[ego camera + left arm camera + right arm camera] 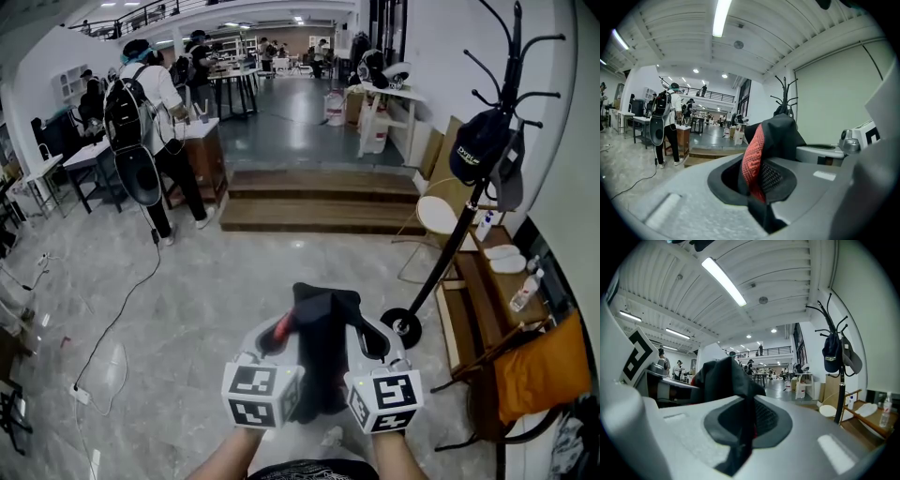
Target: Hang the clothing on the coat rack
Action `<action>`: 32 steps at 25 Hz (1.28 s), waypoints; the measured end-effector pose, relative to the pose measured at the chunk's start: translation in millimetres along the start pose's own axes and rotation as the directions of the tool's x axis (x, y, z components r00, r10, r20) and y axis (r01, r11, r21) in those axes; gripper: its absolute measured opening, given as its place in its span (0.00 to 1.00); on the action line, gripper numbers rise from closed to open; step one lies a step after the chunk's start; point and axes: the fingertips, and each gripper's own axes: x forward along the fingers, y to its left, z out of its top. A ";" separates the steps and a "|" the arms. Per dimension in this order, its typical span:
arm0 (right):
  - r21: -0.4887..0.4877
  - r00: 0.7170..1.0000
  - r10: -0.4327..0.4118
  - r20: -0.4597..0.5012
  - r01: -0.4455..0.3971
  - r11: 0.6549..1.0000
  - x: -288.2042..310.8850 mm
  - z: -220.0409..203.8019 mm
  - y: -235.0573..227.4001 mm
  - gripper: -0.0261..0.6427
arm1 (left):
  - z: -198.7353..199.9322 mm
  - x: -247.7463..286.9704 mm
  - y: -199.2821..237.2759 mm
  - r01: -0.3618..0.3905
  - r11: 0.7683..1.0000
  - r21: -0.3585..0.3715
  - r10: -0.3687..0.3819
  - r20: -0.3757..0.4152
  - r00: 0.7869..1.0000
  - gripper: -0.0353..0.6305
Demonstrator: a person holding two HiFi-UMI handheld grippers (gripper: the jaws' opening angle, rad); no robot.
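The left gripper [757, 177] has its jaws pressed onto a fold of the dark garment [323, 352], pinching it beside a red mesh strip. The right gripper [746, 420] pinches the same garment from the other side, with cloth bunched above its jaws. The two grippers sit side by side, and the garment rises between them and hangs down. It may be a jacket, but its cut is hard to read. All this is left of the coat rack [466, 217], near its round base. A dark cap [478, 142] hangs on one of the rack's hooks. Just right of the rack stands a wooden bench [473, 300] with an orange cushion [544, 370]. Low wooden steps [319, 202] lie left of the rack, and a person with a backpack [150, 122] stands well apart from it, further left.
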 end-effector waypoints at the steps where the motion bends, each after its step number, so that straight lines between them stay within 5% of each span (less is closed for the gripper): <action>1: 0.002 1.000 -0.001 0.000 0.001 1.000 3.8 0.4 -6.2 0.07 | 1.1 7.2 -1.5 0.001 1.000 0.000 -0.001 -0.002 1.000 0.10; 32: 0.045 0.987 -0.162 -0.003 0.161 0.986 22.9 -5.8 -212.3 0.07 | 14.9 188.2 -130.6 0.173 0.983 0.057 -0.170 -0.063 0.983 0.10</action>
